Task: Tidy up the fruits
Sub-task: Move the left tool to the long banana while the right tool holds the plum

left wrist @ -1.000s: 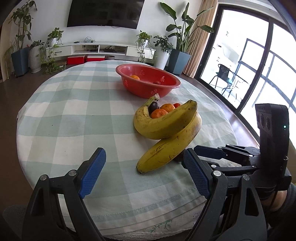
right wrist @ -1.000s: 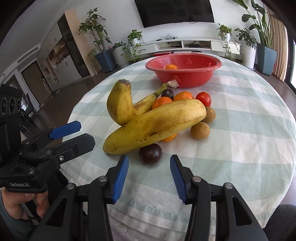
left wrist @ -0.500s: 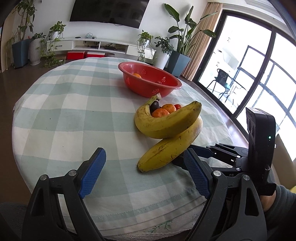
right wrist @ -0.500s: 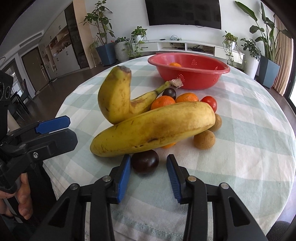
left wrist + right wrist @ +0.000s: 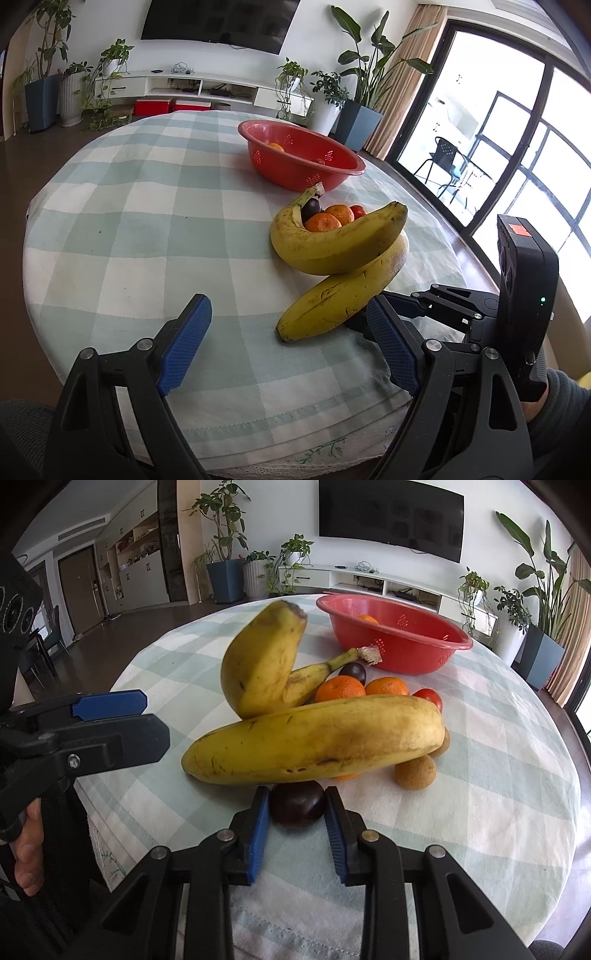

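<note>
My right gripper [image 5: 297, 810], having just closed, clamps the dark plum [image 5: 297, 803] for transfer to the red basket [image 5: 424, 642], while my left gripper [image 5: 291, 345] waits open, clear of the bananas [image 5: 343, 299].

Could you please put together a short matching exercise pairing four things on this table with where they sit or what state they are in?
Things:
1. dark plum
2. red colander
3. left gripper
4. tomato

States:
A. open, holding nothing
B. clamped between the right gripper's pads
C. behind the long banana, beside the mandarins
D. at the far side, one orange fruit inside

Pairs: 1-B, 2-D, 3-A, 4-C
</note>
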{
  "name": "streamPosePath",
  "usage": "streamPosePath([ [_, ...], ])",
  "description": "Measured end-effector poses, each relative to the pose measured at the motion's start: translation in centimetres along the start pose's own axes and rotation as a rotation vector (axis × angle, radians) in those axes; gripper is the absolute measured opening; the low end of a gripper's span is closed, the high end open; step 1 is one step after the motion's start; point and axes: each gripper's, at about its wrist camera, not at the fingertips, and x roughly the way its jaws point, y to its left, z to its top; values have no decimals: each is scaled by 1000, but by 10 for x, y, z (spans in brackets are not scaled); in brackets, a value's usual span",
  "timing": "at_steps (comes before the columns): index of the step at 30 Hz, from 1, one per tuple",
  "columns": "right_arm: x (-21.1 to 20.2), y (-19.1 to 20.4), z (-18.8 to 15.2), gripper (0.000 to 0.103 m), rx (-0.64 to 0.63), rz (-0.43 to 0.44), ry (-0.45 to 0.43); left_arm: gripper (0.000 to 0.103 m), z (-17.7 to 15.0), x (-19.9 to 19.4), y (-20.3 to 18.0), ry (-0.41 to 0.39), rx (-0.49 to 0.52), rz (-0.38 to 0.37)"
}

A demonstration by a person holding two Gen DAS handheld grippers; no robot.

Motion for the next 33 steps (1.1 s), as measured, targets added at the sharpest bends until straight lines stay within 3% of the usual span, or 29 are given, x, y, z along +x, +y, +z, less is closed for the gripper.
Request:
streamPosePath([
  [13,-21,-17,-10,32,124,45,61,86,0,-1,0,3,-4,-2],
  [21,-39,-30,-21,32,180,57,92,86,16,2,-3,37,-6,2],
  [29,-49,-30,-26,32,184,59,95,86,47,40,-32,172,74,95],
  [33,-53,-32,-29,32,193,70,87,86,57,66,-34,223,28,122],
])
